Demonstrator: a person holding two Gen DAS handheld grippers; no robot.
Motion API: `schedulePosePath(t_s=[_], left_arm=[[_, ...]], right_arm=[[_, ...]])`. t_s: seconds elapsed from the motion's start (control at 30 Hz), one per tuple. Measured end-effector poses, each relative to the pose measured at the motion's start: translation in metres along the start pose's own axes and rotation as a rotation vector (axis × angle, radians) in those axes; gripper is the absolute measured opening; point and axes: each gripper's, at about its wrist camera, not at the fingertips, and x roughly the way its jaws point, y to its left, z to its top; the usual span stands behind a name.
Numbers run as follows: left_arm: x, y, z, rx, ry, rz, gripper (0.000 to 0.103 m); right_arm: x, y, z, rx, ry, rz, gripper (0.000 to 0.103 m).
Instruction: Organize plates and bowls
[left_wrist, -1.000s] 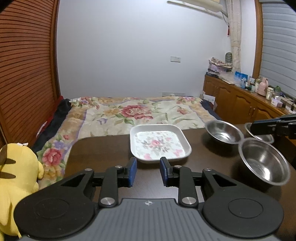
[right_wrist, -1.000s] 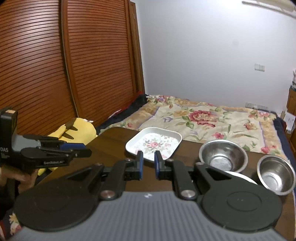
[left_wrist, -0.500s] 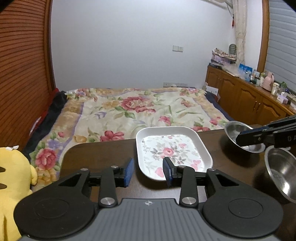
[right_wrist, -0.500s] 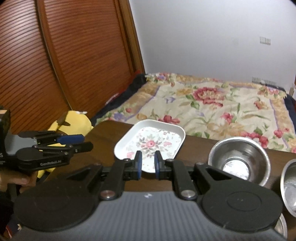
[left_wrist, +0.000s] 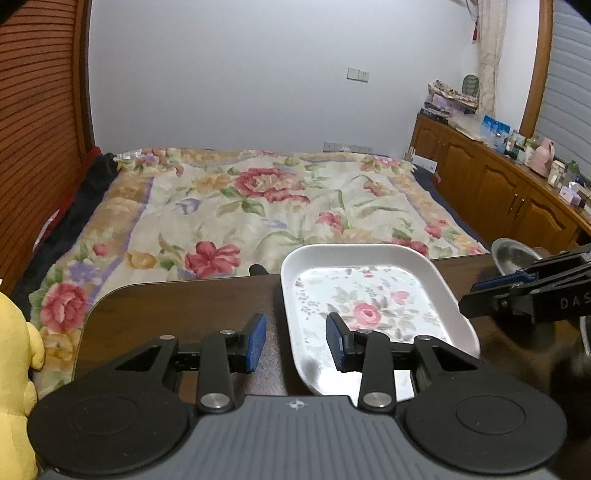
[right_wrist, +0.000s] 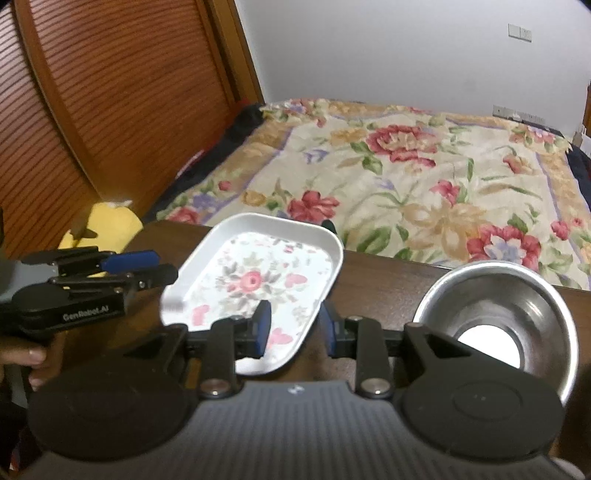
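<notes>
A white rectangular plate (left_wrist: 373, 310) with a flower print lies flat on the dark wooden worktop (left_wrist: 177, 306), close to the edge that faces the bed (left_wrist: 258, 206). The left gripper (left_wrist: 295, 343) hangs low over the plate's near left rim: its fingers (left_wrist: 256, 341) stand partly apart, one blue pad over the bare worktop just left of the rim and the other over the plate's printed floor, and they press on nothing. In the right wrist view the right gripper (right_wrist: 294, 328) hangs over the plate's (right_wrist: 255, 284) near right corner, and its fingers (right_wrist: 263, 326) are opening, one over the plate and one over the worktop (right_wrist: 380, 273) beside it, with the rim between them and not pinched. A steel bowl (right_wrist: 495, 317) sits on the worktop just right of the right gripper, apart from the plate. In the same view the left gripper (right_wrist: 147, 266) shows from the side at the plate's left edge, held by a hand (right_wrist: 33, 354). A yellow plush toy (left_wrist: 14, 373) sits off the worktop's left end.
</notes>
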Motion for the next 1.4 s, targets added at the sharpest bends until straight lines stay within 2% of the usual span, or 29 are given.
schedulePosePath(t_s=[0.27,0.93,1.0,1.1,1.2,1.27,1.4], left_arm=[[0.017,0.005,-0.001,-0.012,0.021,-0.018,0.039],[0.025,0.005,-0.001,-0.009,0.03,-0.032,0.032],[0.025,0.004,-0.002,-0.008,0.03,-0.034,0.029],[0.024,0.002,-0.003,-0.008,0.03,-0.041,0.018],[0.023,0.0,-0.003,-0.006,0.034,-0.024,0.017],[0.021,0.001,-0.004,-0.014,0.044,-0.029,0.017],[0.014,-0.001,-0.002,-0.01,0.047,-0.03,0.017]], right_arm=[[0.027,-0.01,0.004,0.013,0.062,-0.011,0.03],[0.045,-0.011,0.019,-0.053,0.151,-0.022,0.028],[0.045,-0.01,0.019,-0.061,0.156,-0.024,0.026],[0.046,-0.01,0.019,-0.068,0.16,-0.016,0.023],[0.046,-0.009,0.019,-0.078,0.163,-0.01,0.021],[0.046,-0.008,0.019,-0.081,0.162,-0.004,0.015],[0.045,-0.011,0.019,-0.059,0.164,0.006,0.014]])
